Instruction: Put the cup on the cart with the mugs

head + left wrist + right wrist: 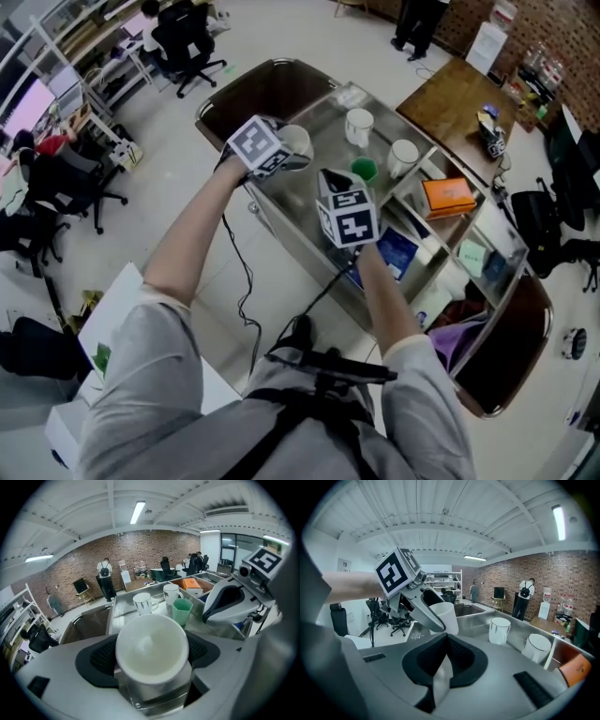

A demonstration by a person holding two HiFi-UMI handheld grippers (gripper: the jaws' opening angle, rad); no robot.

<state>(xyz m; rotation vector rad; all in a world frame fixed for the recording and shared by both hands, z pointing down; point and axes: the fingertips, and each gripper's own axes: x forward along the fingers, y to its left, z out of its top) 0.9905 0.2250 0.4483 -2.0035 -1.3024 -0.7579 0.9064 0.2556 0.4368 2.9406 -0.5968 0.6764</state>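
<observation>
Almost placed: cup held at the cart's edge.
Left gripper, spread wide, clamps the white cup by its sides just short of the mugs on the cart, likely for setting it beside them; right gripper, closed and empty, hovers over the cart.

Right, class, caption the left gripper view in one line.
Left gripper holds a white cup; two mugs and a green cup wait on the cart.

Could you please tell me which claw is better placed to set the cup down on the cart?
Left. The left claw grips the white cup at the edge of the cart, with the mugs just beyond. The right claw is shut and empty.
</observation>
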